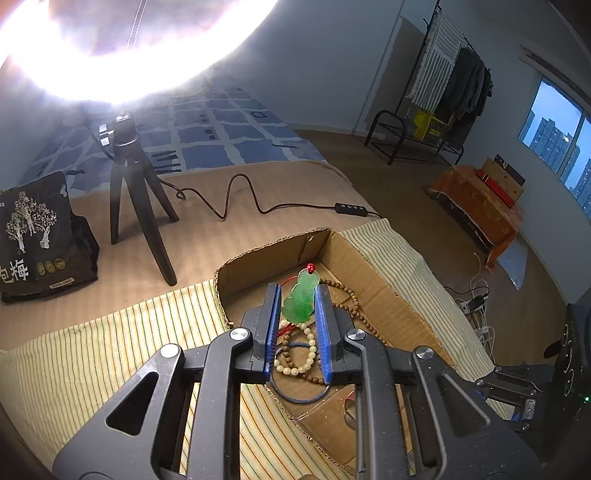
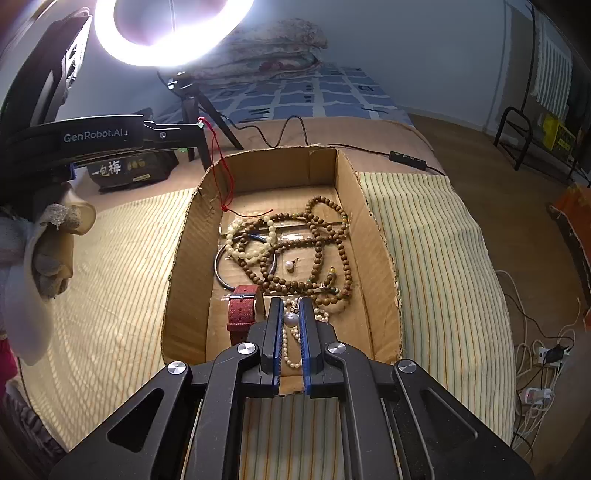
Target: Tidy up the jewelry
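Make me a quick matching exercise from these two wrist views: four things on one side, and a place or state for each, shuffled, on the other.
Things
1. green pendant
2. red watch strap
3. big pearl
4. ring light

Places or states
A. lying in the cardboard box, near its left wall
B. lit, on a tripod behind the box
C. between the left claw pads, red cord trailing down
D. between the right claw pads

Pairs: 1-C, 2-A, 3-D, 4-B

One cardboard box (image 2: 192,258), one green pendant (image 1: 301,299), one red watch (image 2: 242,312), perhaps three bead strands (image 2: 317,251)
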Demonstrator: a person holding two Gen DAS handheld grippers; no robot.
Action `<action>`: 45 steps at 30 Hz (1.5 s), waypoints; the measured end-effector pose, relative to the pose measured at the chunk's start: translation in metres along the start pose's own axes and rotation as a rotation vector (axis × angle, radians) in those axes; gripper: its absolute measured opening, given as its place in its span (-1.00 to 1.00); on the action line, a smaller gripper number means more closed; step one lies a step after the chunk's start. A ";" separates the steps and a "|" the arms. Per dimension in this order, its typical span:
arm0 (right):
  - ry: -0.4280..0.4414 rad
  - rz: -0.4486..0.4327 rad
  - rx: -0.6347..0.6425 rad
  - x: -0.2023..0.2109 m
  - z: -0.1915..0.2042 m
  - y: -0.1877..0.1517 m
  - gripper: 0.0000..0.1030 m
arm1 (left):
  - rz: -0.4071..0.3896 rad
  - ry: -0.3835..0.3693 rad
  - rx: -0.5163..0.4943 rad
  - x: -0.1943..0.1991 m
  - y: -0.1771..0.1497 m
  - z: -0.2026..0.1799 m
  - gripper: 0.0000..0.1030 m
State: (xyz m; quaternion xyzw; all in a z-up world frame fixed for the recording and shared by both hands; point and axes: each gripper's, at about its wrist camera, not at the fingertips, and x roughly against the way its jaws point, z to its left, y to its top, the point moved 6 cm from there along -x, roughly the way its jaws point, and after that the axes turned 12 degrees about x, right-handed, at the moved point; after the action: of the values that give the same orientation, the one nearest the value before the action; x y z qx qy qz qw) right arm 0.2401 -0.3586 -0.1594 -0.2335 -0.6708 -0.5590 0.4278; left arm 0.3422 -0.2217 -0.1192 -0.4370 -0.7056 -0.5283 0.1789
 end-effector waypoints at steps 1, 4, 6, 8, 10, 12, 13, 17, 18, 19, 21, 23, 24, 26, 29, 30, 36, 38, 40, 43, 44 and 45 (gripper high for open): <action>-0.001 0.001 0.003 0.000 0.001 0.000 -0.86 | -0.002 0.004 -0.003 0.000 0.000 0.000 -0.67; -0.008 0.009 0.014 -0.001 0.002 -0.001 -0.45 | -0.002 0.007 -0.005 0.000 0.000 0.000 -0.60; -0.014 0.002 0.017 0.000 0.002 0.000 -0.18 | -0.009 0.007 -0.005 0.001 0.001 0.000 -0.36; -0.019 -0.003 0.021 0.001 0.002 0.001 -0.17 | -0.020 0.007 -0.004 0.002 0.002 0.000 -0.28; -0.026 -0.002 0.022 0.001 0.001 0.001 -0.10 | -0.020 0.009 -0.004 0.003 0.002 0.000 -0.23; -0.037 -0.004 0.022 0.002 0.001 0.002 0.10 | -0.020 0.009 -0.005 0.003 0.002 0.000 -0.07; -0.041 -0.006 0.022 0.002 0.000 0.003 0.20 | -0.023 0.010 -0.005 0.003 0.002 0.000 -0.01; -0.064 -0.007 0.034 0.003 0.002 0.006 0.24 | -0.027 0.011 -0.001 0.005 0.003 0.000 0.02; -0.077 -0.002 0.036 0.003 0.002 0.006 0.31 | -0.028 0.011 0.000 0.006 0.003 -0.001 0.03; -0.090 0.002 0.037 0.003 0.002 0.006 0.37 | -0.029 0.010 0.000 0.007 0.003 -0.001 0.04; -0.095 0.003 0.038 0.003 0.003 0.006 0.38 | -0.032 0.010 -0.001 0.009 0.003 -0.001 0.04; -0.095 -0.001 0.037 0.004 0.003 0.006 0.38 | -0.034 0.007 -0.002 0.011 0.002 -0.002 0.04; -0.097 -0.003 0.038 0.005 0.004 0.007 0.38 | -0.035 0.007 -0.004 0.013 0.002 -0.002 0.04; -0.101 -0.009 0.040 0.007 0.004 0.008 0.38 | -0.036 0.008 -0.009 0.016 0.002 -0.003 0.04; -0.107 -0.019 0.036 0.011 0.005 0.010 0.38 | -0.045 0.006 -0.009 0.023 0.003 -0.003 0.05; -0.108 -0.023 0.036 0.013 0.005 0.010 0.38 | -0.049 0.003 -0.005 0.026 0.003 -0.003 0.05; -0.123 -0.063 0.020 0.029 0.006 0.017 0.38 | -0.087 -0.003 -0.016 0.051 0.004 -0.005 0.05; -0.133 -0.077 0.018 0.035 0.008 0.019 0.38 | -0.100 -0.002 -0.027 0.062 0.004 -0.006 0.05; -0.148 -0.096 0.020 0.044 0.010 0.021 0.38 | -0.111 -0.003 -0.032 0.071 0.003 -0.006 0.05; -0.170 -0.120 0.025 0.057 0.013 0.024 0.38 | -0.131 -0.011 -0.028 0.090 0.002 -0.005 0.05; -0.175 -0.124 0.024 0.060 0.014 0.025 0.38 | -0.141 -0.013 -0.029 0.098 0.002 -0.004 0.05; -0.180 -0.130 0.022 0.064 0.014 0.025 0.38 | -0.149 -0.014 -0.030 0.104 0.001 -0.004 0.05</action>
State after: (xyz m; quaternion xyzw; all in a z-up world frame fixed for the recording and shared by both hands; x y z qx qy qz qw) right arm 0.2220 -0.3488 -0.0920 -0.2341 -0.7263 -0.5548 0.3313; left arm 0.2846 -0.1804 -0.0428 -0.3896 -0.7292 -0.5478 0.1276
